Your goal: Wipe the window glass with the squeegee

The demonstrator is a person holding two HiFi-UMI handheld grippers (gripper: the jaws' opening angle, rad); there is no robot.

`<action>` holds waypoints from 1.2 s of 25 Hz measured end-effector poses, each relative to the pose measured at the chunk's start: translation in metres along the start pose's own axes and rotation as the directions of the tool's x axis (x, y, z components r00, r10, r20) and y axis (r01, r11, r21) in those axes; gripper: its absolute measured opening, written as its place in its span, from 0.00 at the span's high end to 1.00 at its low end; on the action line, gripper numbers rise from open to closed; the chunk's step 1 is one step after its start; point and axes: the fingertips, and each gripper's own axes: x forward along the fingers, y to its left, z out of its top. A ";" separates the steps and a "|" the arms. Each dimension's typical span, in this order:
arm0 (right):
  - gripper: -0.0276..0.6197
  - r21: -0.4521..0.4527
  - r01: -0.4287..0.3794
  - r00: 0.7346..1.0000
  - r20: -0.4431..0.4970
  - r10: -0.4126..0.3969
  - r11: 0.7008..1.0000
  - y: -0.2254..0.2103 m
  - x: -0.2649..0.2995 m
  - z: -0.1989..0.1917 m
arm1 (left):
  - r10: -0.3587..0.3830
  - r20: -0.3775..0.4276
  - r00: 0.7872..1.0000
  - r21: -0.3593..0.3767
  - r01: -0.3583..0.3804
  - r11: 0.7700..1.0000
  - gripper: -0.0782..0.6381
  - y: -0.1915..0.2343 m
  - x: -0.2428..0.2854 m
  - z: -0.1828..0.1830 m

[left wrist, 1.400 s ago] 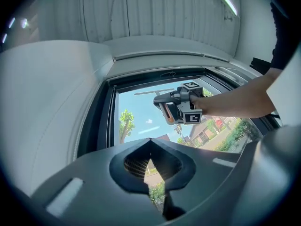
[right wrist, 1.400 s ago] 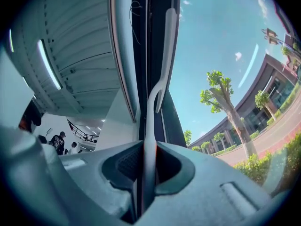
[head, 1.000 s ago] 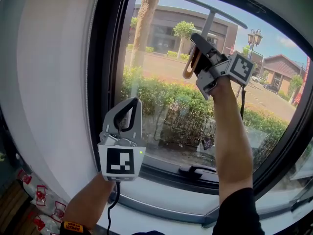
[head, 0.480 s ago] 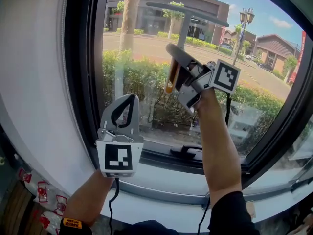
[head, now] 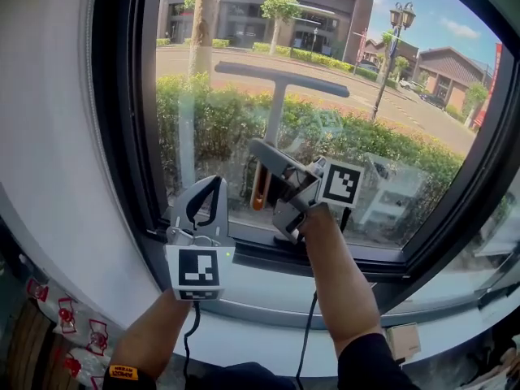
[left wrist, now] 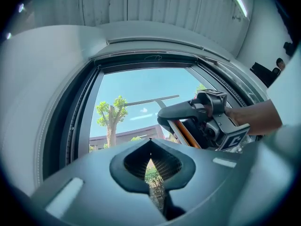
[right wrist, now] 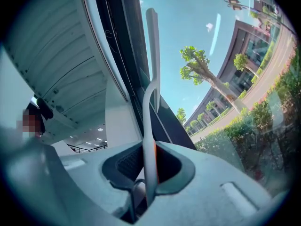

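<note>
Now | grey T-shaped squeegee (head: 277, 108), orange grip | right tongs (head: 266, 173) clamp it | left tongs (head: 213, 185) clenched

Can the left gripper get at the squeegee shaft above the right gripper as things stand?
Probably yes. The left gripper sits beside the right gripper, and the shaft above it is bare, with nothing between. The left jaws are shut and empty, so they'd have to open first.

The squeegee (head: 277, 108) lies against the window glass (head: 406, 120), its handle between the jaws of the right hand-held gripper (head: 272, 177) below it. The left hand-held gripper (head: 209, 184) stands lower left (apart from the squeegee), before the window frame (head: 370, 258), above the sill (head: 268, 299).
</note>
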 end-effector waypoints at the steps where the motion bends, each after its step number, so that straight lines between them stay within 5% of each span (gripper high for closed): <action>1: 0.89 0.006 0.006 1.000 -0.005 -0.006 1.000 -0.003 -0.003 -0.007 | -0.002 0.002 1.000 -0.011 0.002 1.000 0.87 -0.001 -0.001 -0.001; 11: 0.90 -0.022 0.023 0.998 -0.052 -0.024 1.000 -0.006 0.001 -0.023 | 0.026 -0.018 1.000 -0.021 -0.026 0.999 0.87 0.003 -0.002 -0.010; 16: 0.90 -0.076 0.007 0.997 -0.071 -0.012 0.997 0.010 0.003 -0.004 | 0.020 0.038 0.999 0.042 -0.022 0.999 0.87 0.003 0.009 0.025; 21: 0.90 -0.176 -0.065 0.996 -0.067 0.054 0.982 0.046 0.006 0.069 | 0.021 0.154 0.988 0.084 -0.035 0.996 0.87 -0.003 0.022 0.083; 27: 0.90 -0.232 -0.076 0.997 -0.025 0.072 0.970 0.091 0.006 0.200 | 0.041 0.242 0.969 0.134 -0.075 0.988 0.87 -0.022 0.047 0.157; 30: 0.90 -0.259 -0.063 0.998 -0.011 0.062 0.964 0.102 0.005 0.236 | 0.052 0.258 0.965 0.150 -0.093 0.984 0.87 -0.030 0.049 0.167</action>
